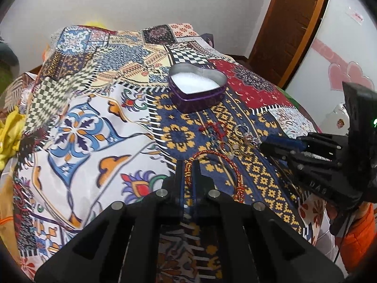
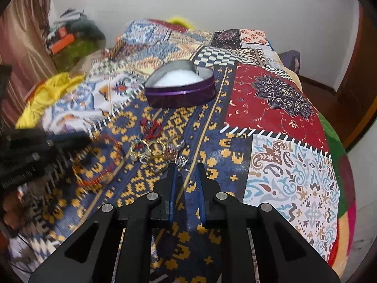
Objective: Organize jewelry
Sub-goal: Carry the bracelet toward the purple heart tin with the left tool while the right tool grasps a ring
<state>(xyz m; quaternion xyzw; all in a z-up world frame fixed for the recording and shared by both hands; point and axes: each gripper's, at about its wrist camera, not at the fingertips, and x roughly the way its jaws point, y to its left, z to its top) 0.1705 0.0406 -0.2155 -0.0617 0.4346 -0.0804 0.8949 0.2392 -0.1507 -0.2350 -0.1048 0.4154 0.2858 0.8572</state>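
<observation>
A purple heart-shaped tin [image 1: 198,89] with white lining stands open on the patterned cloth; it also shows in the right wrist view [image 2: 180,89]. Before it lies a pile of jewelry: red thread pieces [image 1: 213,128], gold rings [image 1: 235,146] and a silver earring [image 2: 180,161]. My left gripper [image 1: 188,165] is shut on an orange-gold braided bracelet [image 1: 226,162]. My right gripper [image 2: 186,167] is open, its fingers either side of the silver earring at the pile's near edge. The right gripper also shows in the left wrist view [image 1: 266,145], and the left gripper, blurred, in the right wrist view [image 2: 77,139].
The patterned patchwork cloth [image 2: 271,99] covers a round table. A yellow cloth [image 2: 47,94] and clutter lie at the left. A wooden door [image 1: 294,18] and a white appliance with heart stickers [image 1: 341,70] stand at the right.
</observation>
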